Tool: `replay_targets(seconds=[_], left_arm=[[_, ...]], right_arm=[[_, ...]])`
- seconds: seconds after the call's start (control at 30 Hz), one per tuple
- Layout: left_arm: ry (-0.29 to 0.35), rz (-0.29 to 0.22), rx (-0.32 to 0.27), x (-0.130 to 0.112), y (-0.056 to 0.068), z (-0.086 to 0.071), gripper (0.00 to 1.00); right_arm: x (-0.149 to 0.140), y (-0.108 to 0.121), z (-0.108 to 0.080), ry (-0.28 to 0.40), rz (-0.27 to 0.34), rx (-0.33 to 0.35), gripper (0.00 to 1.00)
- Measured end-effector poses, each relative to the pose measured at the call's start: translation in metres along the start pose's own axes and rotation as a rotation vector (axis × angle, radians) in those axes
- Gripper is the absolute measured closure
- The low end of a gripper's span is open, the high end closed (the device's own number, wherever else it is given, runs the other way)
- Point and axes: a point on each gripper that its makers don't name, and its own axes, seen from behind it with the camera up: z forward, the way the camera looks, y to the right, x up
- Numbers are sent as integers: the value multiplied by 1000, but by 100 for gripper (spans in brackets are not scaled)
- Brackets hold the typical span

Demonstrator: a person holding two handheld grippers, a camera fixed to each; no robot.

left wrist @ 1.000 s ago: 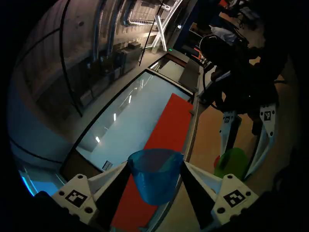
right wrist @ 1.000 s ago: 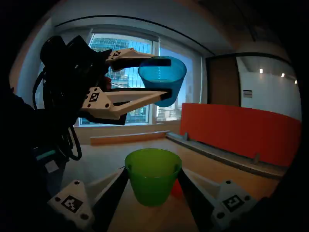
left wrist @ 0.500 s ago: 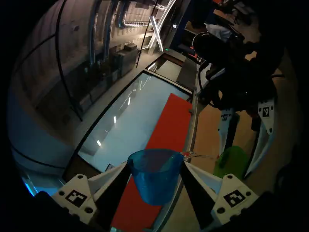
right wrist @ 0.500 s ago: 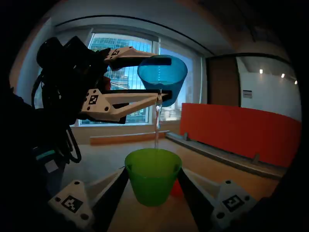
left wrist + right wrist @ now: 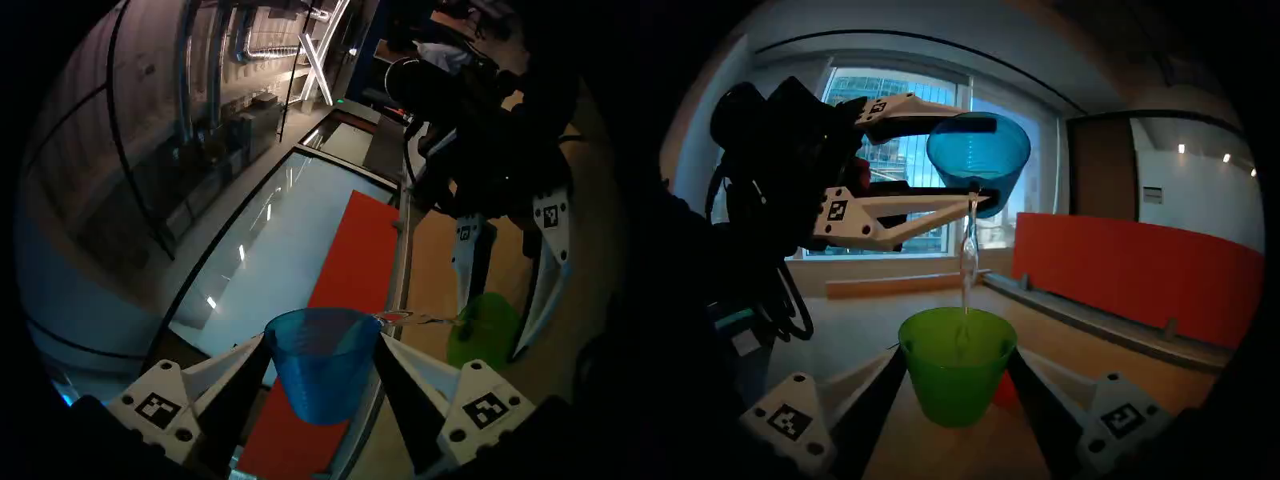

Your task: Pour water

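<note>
The jaws of the left gripper are closed against the two sides of a blue cup, which is held raised and tipped over toward its lip. In the right gripper view this cup is seen high up, above and a little beyond the green cup. The jaws of the right gripper are closed in the same way on a green cup, with one finger pressed to each side. That cup is held upright, its mouth turned upward, low and near in that view.

A thin stream of water is seen falling from the lower lip of the blue cup straight down into the mouth of the green cup. Some water is seen inside the blue cup, gathered toward the pouring lip. How full the green cup is cannot be told.

A wooden worktop is spread beneath both cups. The blue cup is held well clear of it; whether the green cup rests on it cannot be told. A red panel is set along the far right side of the worktop, and a large window is seen at the far left, behind the left gripper. A small red thing is seen just behind the green cup on its right, too hidden to be made out. Dark cables are hung below the left gripper at the left
</note>
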Motion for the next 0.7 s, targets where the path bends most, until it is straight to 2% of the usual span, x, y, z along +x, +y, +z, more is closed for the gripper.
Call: replay_targets(seconds=[0.7], left_arm=[[-10,86,21,-3,-5,-6,14]], right_arm=[[0,0,-1,-4,-5,0,11]])
